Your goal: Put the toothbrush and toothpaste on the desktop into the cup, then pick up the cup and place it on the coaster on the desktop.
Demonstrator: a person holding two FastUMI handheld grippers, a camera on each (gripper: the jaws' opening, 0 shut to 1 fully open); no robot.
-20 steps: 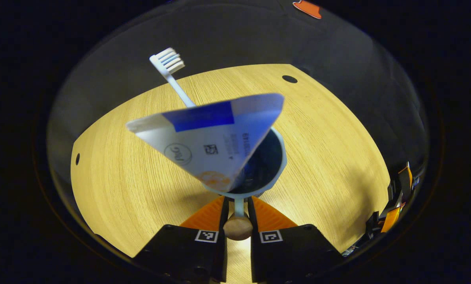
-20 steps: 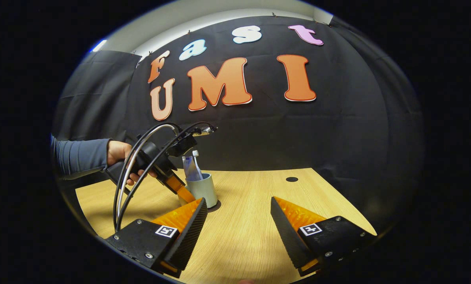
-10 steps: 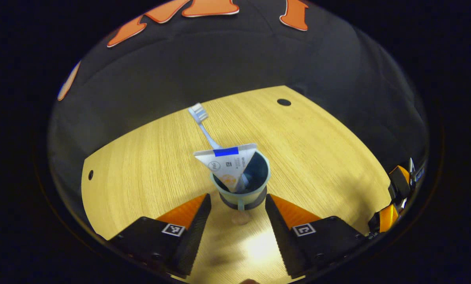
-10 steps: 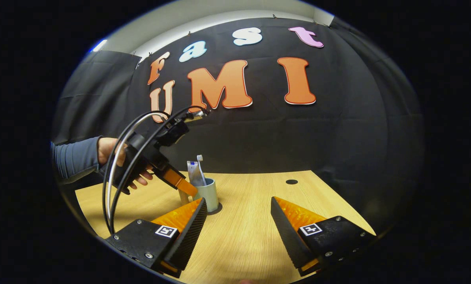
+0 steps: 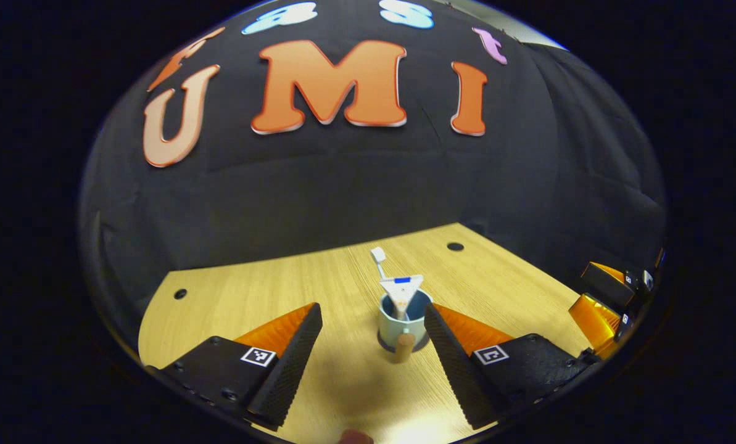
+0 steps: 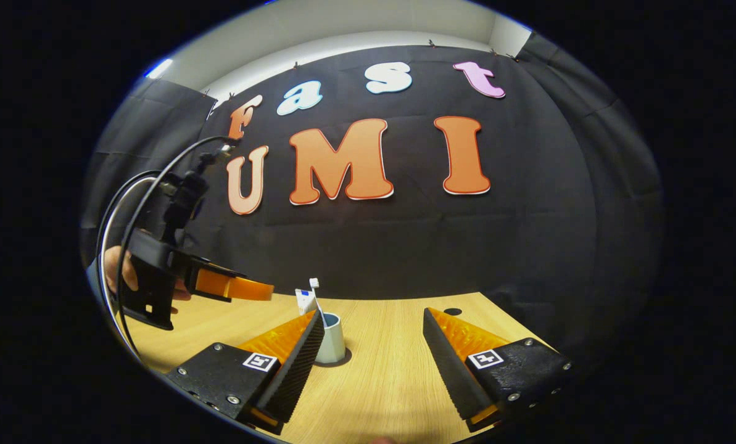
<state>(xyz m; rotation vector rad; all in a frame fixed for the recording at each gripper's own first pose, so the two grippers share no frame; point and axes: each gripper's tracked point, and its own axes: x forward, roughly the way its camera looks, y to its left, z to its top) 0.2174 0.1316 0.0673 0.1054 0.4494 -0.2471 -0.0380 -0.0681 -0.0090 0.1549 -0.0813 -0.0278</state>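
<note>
Desktop [image 5: 269, 290]: the pale wood top carries everything. It has small dark round holes near its back and left edges.

Left tongs [image 5: 371, 345]: mine, seen from their own camera with the two fingers spread wide apart and nothing between them. They sit back from the cup, which shows in the gap beyond the tips. In the right gripper view they hang above the desktop at the left, well clear of the cup, with my hand behind them.

Right tongs [image 6: 374, 345]: mine too, fingers wide apart and empty, low over the desktop. The cup stands just beyond the left finger.

Cup [image 5: 403, 322]: pale blue, upright, with a wooden handle facing my left tongs. A dark ring shows under its base, which I judge to be the coaster, so the placing looks done.

Toothpaste [image 5: 401, 288]: the tube stands in the cup, its flat crimped end up and well above the rim.

Toothbrush [image 5: 379, 258]: it stands in the cup too, head up, leaning away from my left tongs.

Risk, tipping: the load is tall and top-heavy, I judge. A finger brushing the handle or tube on any further move could tip the cup.

Risk, seating: I cannot tell whether the base sits centred on the ring. If it overhangs, the cup could rock.
</note>
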